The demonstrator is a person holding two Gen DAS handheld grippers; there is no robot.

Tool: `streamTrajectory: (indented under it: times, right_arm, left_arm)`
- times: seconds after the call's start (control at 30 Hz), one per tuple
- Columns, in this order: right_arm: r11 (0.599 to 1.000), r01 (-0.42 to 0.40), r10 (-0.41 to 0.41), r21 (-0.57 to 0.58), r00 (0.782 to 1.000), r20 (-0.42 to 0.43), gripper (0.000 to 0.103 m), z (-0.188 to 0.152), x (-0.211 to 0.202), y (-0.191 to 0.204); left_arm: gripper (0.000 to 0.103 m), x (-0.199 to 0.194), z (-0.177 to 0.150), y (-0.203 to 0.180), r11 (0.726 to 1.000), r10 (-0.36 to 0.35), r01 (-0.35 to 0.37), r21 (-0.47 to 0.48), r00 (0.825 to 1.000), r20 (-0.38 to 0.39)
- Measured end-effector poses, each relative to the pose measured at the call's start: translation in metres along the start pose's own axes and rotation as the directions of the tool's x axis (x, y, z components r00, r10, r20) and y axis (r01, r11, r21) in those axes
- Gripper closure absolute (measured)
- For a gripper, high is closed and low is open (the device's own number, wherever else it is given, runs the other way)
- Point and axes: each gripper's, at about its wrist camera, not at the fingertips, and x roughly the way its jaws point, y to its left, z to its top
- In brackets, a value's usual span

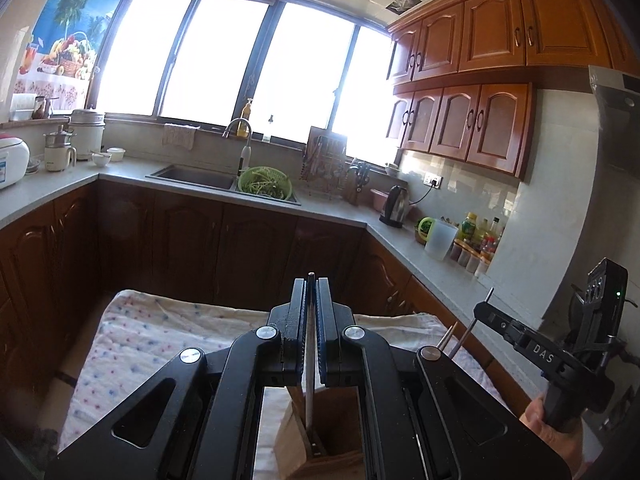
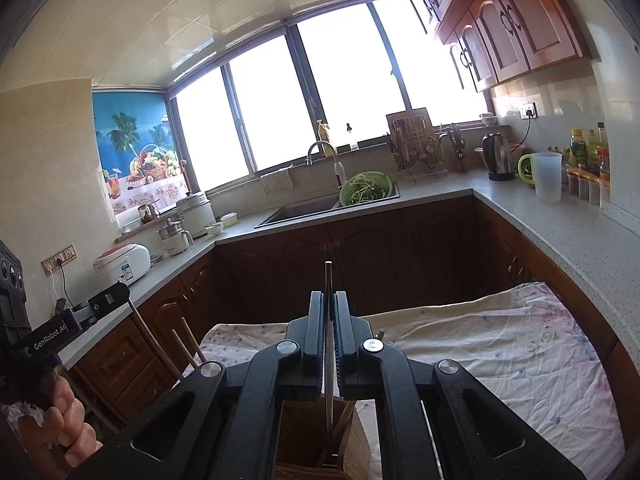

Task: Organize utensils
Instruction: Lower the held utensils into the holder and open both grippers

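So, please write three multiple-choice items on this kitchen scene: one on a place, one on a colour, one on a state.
1. Where does the lower end of the left gripper's chopstick go?
A. into the wooden holder
B. into the sink
C. onto the kettle

2. What colour is the colander at the sink?
A. red
B. green
C. black

3. How is the right gripper?
A. wide open, holding nothing
B. shut on a spoon
C. shut on a chopstick

Answers:
1 A, the stick runs down into the box.
2 B, its rim is plainly green.
3 C, a thin stick is pinched between the fingers.
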Motion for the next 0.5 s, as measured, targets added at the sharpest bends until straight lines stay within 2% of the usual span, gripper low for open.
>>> streamTrajectory:
  times: [0.2,0.33,0.5]
  right_arm:
    - [0.999,0.015,-0.013,0.039,0.999,-0.053,0.099,-0.029,0.012,-0.009]
    - [0.998,0.020,-0.016,0.052,0.997,-0.078,0.099,-0.040,0.018,-0.015]
    - [0.999,0.025,-0.020,0.049,0.996,-0.089,0.098,-0.037,0.018,-0.016]
  left_arm:
    - [0.100,0.021,-0.028,0.005,1.000,0.003,-0.005,-0.015,0.995,-0.102]
    - [0.099,0.026,-0.040,0.008,0.999,0.008,-0.013,-0.037,0.992,-0.127]
    - [0.099,0.026,-0.039,0.008,0.999,0.013,-0.019,-0.044,0.992,-0.126]
